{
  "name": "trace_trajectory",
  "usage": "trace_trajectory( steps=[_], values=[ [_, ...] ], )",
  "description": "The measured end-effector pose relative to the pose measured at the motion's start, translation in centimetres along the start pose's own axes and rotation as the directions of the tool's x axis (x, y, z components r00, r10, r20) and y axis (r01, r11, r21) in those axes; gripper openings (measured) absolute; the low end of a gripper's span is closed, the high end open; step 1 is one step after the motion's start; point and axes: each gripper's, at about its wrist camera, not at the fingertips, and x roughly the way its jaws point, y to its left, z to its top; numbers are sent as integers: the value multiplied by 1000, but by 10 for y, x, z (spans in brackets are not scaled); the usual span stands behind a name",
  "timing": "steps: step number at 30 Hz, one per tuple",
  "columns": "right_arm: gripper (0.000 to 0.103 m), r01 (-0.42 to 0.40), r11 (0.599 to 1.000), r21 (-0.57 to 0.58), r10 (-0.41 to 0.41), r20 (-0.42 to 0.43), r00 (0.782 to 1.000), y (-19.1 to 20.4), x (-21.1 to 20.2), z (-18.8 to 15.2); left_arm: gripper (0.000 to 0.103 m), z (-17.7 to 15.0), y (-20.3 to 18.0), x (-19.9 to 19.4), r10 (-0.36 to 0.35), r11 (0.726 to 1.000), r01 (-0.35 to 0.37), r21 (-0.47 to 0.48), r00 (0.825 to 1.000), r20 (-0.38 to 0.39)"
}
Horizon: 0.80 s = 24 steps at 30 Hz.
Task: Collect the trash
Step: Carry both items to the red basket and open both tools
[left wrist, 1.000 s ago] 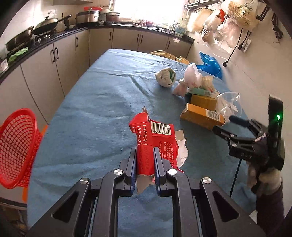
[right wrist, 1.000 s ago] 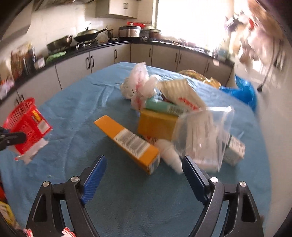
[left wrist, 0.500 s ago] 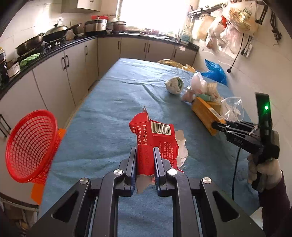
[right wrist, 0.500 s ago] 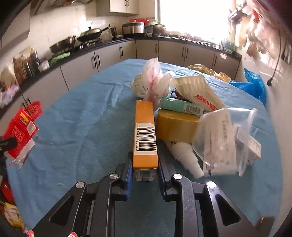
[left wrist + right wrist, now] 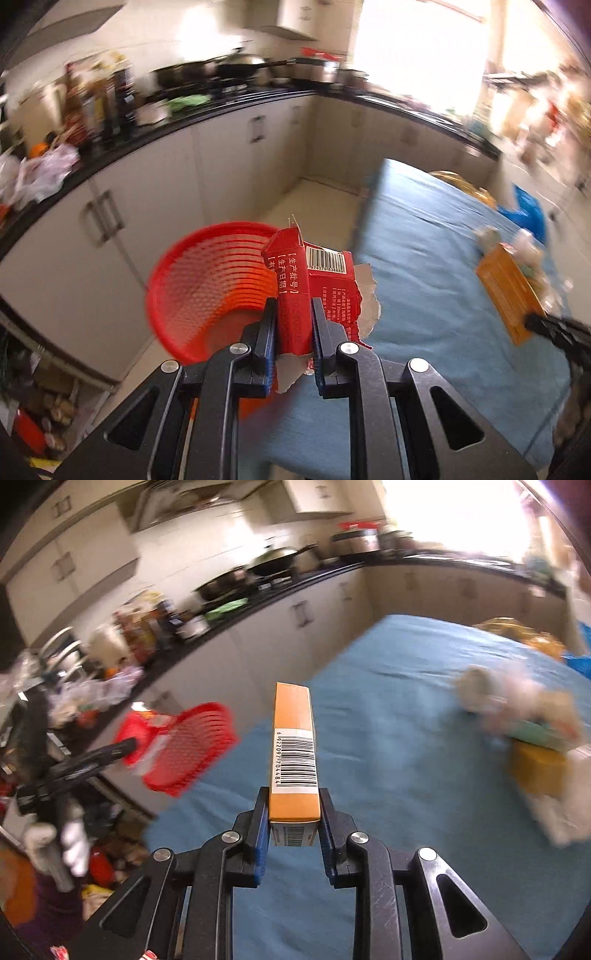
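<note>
My left gripper [image 5: 293, 314] is shut on a torn red carton [image 5: 310, 280] and holds it in the air just right of a red mesh basket [image 5: 207, 291] that stands off the table's left edge. My right gripper [image 5: 293, 801] is shut on a long orange box [image 5: 293, 749] with a barcode, lifted above the blue table [image 5: 388, 760]. In the right wrist view the basket [image 5: 188, 749] is to the left with the left gripper [image 5: 129, 744] and red carton in front of it. The orange box also shows at the right of the left wrist view [image 5: 506, 291].
A blurred heap of bags and boxes [image 5: 532, 731] lies on the table's right side. Kitchen cabinets and a dark counter [image 5: 177, 122] with pans and bottles run along the left. Clutter [image 5: 37, 417] lies on the floor below the basket.
Both grippers have swung left toward the basket. The right gripper has lifted the orange box off the table. The left gripper has carried the red carton from over the table to beside the basket.
</note>
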Motion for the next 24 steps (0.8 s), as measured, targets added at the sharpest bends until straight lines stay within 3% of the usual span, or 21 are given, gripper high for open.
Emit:
trace_trajectory(
  steps=[4,9,11,12,13,14,15,24],
  values=[
    [26,-109,994,6,109,-36,993,47,57,24,16,17,48,33,30,995,-33,-98,999,-25],
    [26,-176,983,46,180,-96,979,79,133,43,18,20,84,64,25,981,-35,-189,998,-56],
    [28,-203,976,79,212,-116,970,83,157,48,23,19,90,71,19,980,-31,-196,998,-61],
    [30,-214,972,98,226,-123,966,83,167,49,31,18,93,73,12,980,-24,-199,998,-62],
    [41,-219,968,122,234,-130,963,82,175,49,42,18,95,74,6,979,-18,-205,998,-59],
    [51,-219,965,143,238,-130,962,81,179,49,46,17,96,74,8,978,-19,-207,999,-53],
    [53,-224,962,158,244,-124,962,80,180,51,48,16,95,73,10,979,-19,-205,999,-46],
    [56,-116,985,131,124,-55,991,41,122,38,53,7,73,50,19,988,-18,-152,1000,2]
  ],
)
